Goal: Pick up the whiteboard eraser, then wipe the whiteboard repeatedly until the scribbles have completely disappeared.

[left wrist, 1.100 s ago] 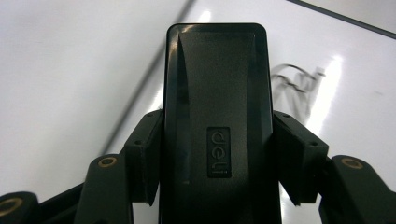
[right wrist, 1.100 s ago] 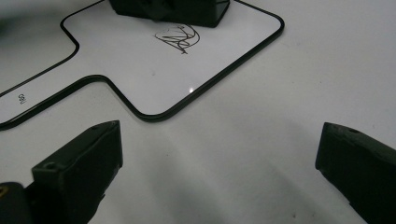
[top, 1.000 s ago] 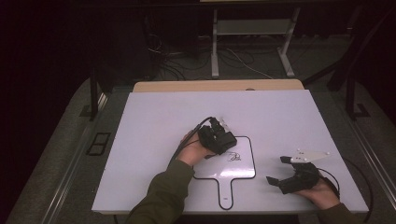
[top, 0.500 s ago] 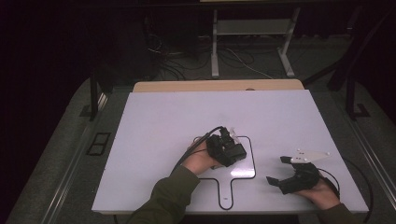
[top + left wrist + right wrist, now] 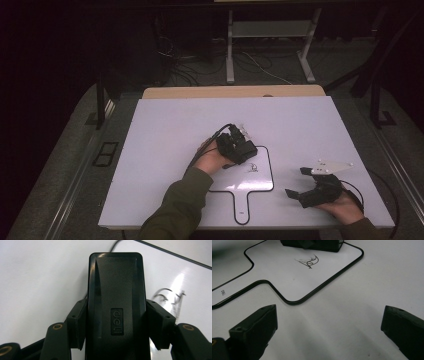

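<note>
The left gripper [image 5: 241,145] is clamped on a black Dell power adapter [image 5: 116,305], its two jaws pressed flat against the adapter's long sides, as the left gripper view shows. In the high view the gripper and the adapter sit over the upper left corner of the black outline [image 5: 272,172], a rounded square with a short handle-like tab drawn on the white board [image 5: 165,135]. A small black scribble [image 5: 308,261] lies inside the outline, just beside the adapter, on the side nearer the person. The right gripper [image 5: 300,186] rests low on the board to the right of the outline and well apart from the adapter, with its jaws spread wide and nothing between them; the right gripper view shows bare board in that gap, and the outline's rounded corner beyond it. A cable [image 5: 220,135] loops from the left gripper over the board, left of the outline. Nothing lies between the two grippers except the outline's right edge. Behind the board, beyond the outline, a strip of wooden tabletop [image 5: 230,92] shows, and farther back a dark floor with loose wires [image 5: 260,70].
</note>
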{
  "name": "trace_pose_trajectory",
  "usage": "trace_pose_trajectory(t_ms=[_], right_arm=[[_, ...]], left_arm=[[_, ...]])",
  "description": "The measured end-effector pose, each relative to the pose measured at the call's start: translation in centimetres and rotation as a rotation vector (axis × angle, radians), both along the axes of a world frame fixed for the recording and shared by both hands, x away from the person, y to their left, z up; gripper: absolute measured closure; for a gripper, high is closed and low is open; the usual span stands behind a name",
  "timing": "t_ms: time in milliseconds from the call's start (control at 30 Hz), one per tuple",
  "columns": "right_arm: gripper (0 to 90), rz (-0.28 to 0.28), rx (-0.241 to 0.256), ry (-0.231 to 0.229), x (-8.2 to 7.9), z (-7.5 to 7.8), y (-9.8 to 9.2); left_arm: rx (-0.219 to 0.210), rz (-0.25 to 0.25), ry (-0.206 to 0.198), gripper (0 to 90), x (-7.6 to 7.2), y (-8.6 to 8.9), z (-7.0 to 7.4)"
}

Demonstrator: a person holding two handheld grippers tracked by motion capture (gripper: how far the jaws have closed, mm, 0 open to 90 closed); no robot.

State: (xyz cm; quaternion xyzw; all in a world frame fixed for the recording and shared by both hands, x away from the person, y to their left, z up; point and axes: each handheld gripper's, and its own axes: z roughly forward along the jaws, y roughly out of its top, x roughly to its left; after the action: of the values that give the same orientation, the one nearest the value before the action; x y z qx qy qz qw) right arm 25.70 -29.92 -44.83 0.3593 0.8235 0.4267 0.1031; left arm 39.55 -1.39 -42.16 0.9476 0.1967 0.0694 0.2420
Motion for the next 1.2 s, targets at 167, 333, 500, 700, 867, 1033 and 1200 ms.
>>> trace_pose_trajectory(t_ms=[167,333,500,700,867,1033,1200], right_arm=[[0.0,-0.004,0.0,0.002,0.0,0.0,0.0],[0.0,0.0,0.0,0.0,0.0,0.0,0.0],[0.0,0.0,0.001,0.0,0.0,0.0,0.0],[0.0,-0.004,0.004,0.01,0.0,0.0,0.0],[0.0,-0.003,0.002,0.002,0.0,0.0,0.0],[0.0,-0.003,0.001,0.001,-0.1,0.0,0.0],[0.0,-0.005,0.003,0.002,0.0,0.0,-0.1]], left_arm=[[0.003,-0.019,0.001,39.3,-0.6,-0.6,0.0],[0.019,-0.08,-0.015,39.3,-1.9,-1.5,0.1],[0.015,-0.116,-0.003,39.3,-3.2,-1.9,0.1],[-0.003,-0.133,0.0,39.3,-4.5,-2.3,0.0],[0.01,-0.122,0.006,39.3,-3.4,-2.1,0.1],[0.01,-0.078,-0.01,39.3,-1.9,-2.0,0.0],[0.037,-0.079,-0.017,39.3,-0.9,-2.1,0.2]])
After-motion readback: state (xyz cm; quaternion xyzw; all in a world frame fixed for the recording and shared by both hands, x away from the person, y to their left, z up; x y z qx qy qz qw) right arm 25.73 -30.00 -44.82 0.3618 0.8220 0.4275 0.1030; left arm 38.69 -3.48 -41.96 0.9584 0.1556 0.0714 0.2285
